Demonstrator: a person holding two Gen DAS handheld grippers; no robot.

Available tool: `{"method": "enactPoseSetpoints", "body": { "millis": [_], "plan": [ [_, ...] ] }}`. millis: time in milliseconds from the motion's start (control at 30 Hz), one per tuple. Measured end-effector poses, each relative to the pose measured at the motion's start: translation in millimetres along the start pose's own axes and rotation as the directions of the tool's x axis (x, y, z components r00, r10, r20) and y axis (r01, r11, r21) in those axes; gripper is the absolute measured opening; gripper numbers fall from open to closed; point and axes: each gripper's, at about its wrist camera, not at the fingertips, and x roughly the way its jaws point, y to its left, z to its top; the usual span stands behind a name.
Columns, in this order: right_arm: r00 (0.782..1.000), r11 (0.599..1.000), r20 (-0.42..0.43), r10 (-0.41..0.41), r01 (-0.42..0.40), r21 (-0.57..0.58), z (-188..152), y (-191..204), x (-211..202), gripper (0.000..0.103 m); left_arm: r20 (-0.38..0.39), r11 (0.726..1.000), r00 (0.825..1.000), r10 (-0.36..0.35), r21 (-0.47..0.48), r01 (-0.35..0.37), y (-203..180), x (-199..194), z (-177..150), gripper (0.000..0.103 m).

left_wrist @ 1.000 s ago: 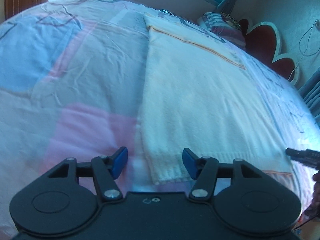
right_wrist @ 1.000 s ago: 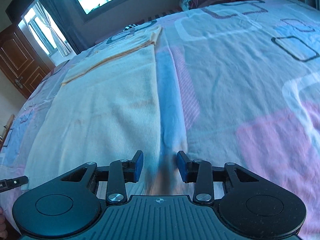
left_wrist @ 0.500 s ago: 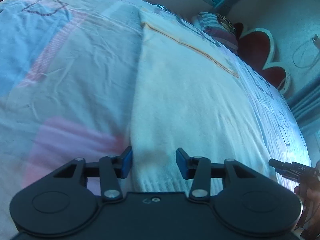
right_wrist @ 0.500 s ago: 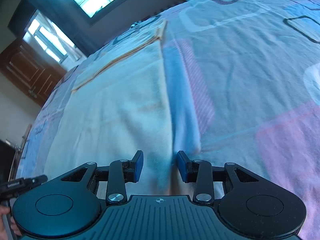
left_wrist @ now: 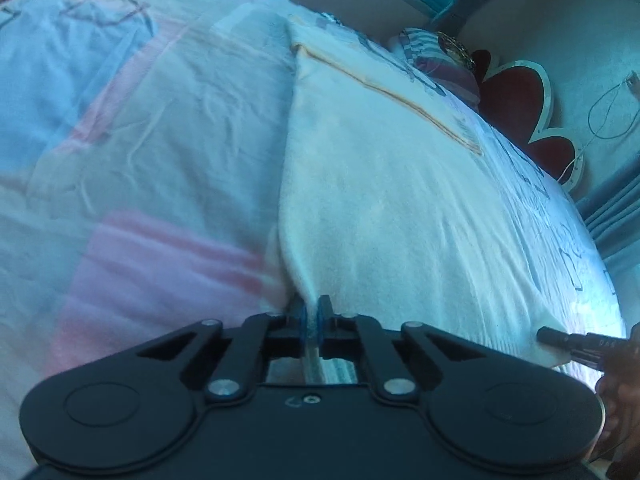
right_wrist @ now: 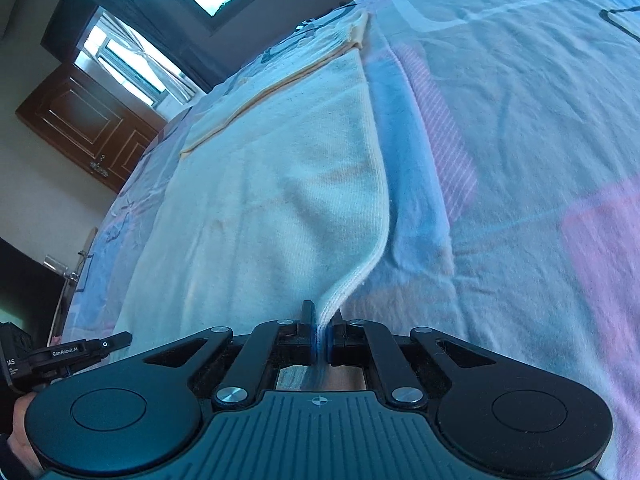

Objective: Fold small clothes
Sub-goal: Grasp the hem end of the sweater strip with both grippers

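Observation:
A cream knitted garment (left_wrist: 392,200) lies flat on the bed, its far end edged with an orange band. It also shows in the right wrist view (right_wrist: 272,208). My left gripper (left_wrist: 312,320) is shut on the garment's near left corner, pinching the fabric into a ridge. My right gripper (right_wrist: 320,336) is shut on the garment's near right corner, with the ribbed hem raised between the blue pads. The right gripper's tip (left_wrist: 560,338) shows at the lower right of the left wrist view, and the left gripper (right_wrist: 80,350) at the lower left of the right wrist view.
The bed has a pink, blue and white patterned sheet (left_wrist: 160,152), also in the right wrist view (right_wrist: 520,140). A striped pillow (left_wrist: 436,56) and a red headboard (left_wrist: 516,96) lie at the far end. A wooden door (right_wrist: 88,128) and windows stand beyond the bed.
Both grippers have moved forward onto the garment's near corners and closed on the fabric. The corners are now pinched and slightly lifted.

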Motion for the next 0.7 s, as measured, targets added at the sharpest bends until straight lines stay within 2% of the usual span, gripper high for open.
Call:
{"method": "enactPoseSetpoints", "body": {
  "millis": [100, 233, 400, 567, 700],
  "plan": [
    [0.999, 1.0, 0.024, 0.025, -0.025, -0.006, 3, 3, -3, 0.004, 0.025, 1.0, 1.0, 0.017, -0.005, -0.017, -1, -3, -3, 0.003],
    [1.0, 1.0, 0.006, -0.02, 0.02, -0.022, 4, 5, 3, 0.004, 0.031, 0.999, 0.999, 0.035, 0.002, -0.035, 0, -3, -4, 0.003],
    [0.998, 1.0, 0.061, 0.013, -0.012, -0.026, 13, 15, -8, 0.004, 0.096, 0.999, 0.995, -0.005, -0.053, 0.01, 4, -19, 3, 0.002],
    [0.991, 0.997, 0.131, 0.04, -0.031, -0.072, 42, 36, -21, 0.004, 0.187, 0.994, 0.981, -0.052, -0.081, 0.068, -3, -27, 39, 0.002],
    [0.982, 0.995, 0.187, 0.025, -0.007, -0.101, 85, 53, -19, 0.004, 0.235, 0.989, 0.968, -0.088, -0.093, 0.113, -16, -17, 84, 0.002]
  ]
}}
